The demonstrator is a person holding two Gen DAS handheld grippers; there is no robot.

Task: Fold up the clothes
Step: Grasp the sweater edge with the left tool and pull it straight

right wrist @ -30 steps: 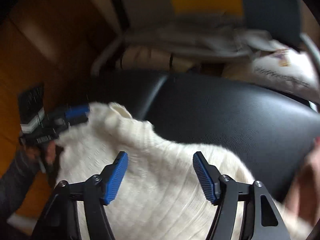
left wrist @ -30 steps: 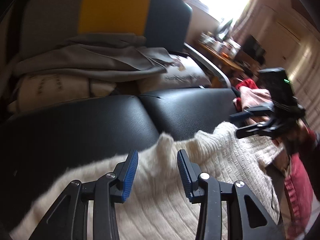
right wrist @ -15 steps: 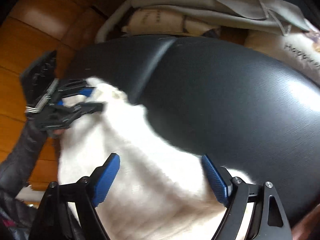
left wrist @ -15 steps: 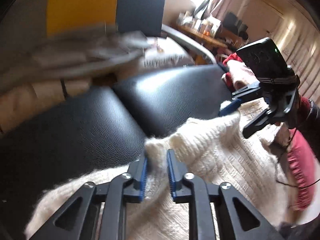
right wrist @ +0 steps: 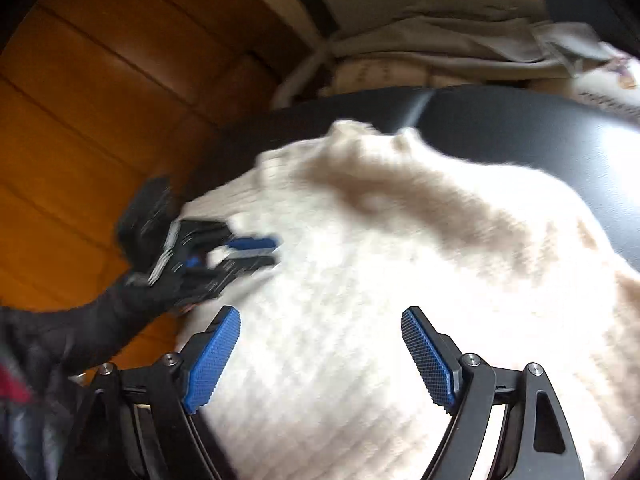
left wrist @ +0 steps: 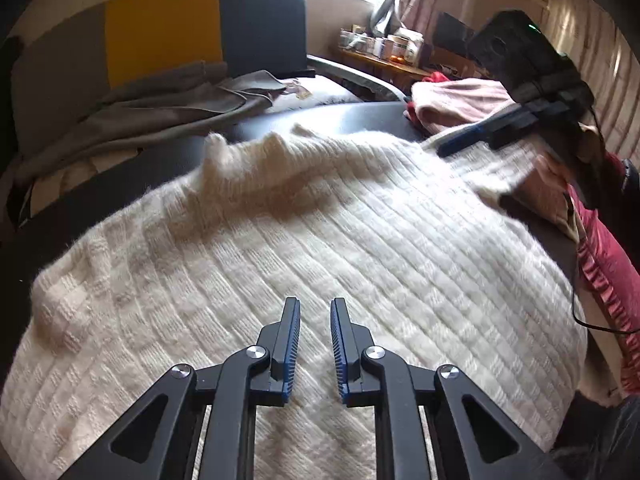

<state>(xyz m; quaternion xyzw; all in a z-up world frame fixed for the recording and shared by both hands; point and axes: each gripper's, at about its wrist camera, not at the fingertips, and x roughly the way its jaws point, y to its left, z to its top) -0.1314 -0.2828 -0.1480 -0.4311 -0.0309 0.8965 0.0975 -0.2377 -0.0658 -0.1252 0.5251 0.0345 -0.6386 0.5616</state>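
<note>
While the cream knitted sweater [left wrist: 320, 216] lay spread across the black padded bench [right wrist: 520, 120], no finished fold was visible in either wrist view. Its far edge was bunched and rumpled toward the collar, and the rest of the knit lay roughly flat, one layer as far as could be told.

Left gripper [left wrist: 315, 312]: jaws narrow but opening, a clear gap between the blue pads, nothing pinched; it hovered just above the near part of the knit. The right wrist view, though blurred, showed it over the sweater's left edge.

Right gripper [right wrist: 320, 344]: jaws spread wide, no cloth between them, poised over the sweater's right part. From the left wrist view it sat at the far right edge of the garment, beside a pink garment [left wrist: 460, 100].

Judgement: task at an early stage. The sweater appeared laid out but not yet smoothed; sleeves could not be made out, so their state is unknown. Still to do: flatten the bunched collar edge, fold the sides in, fold the body over.

A heap of grey clothes [left wrist: 160, 108] sat on the chair behind the bench; whether it counted as done or waiting could not be told.
</note>
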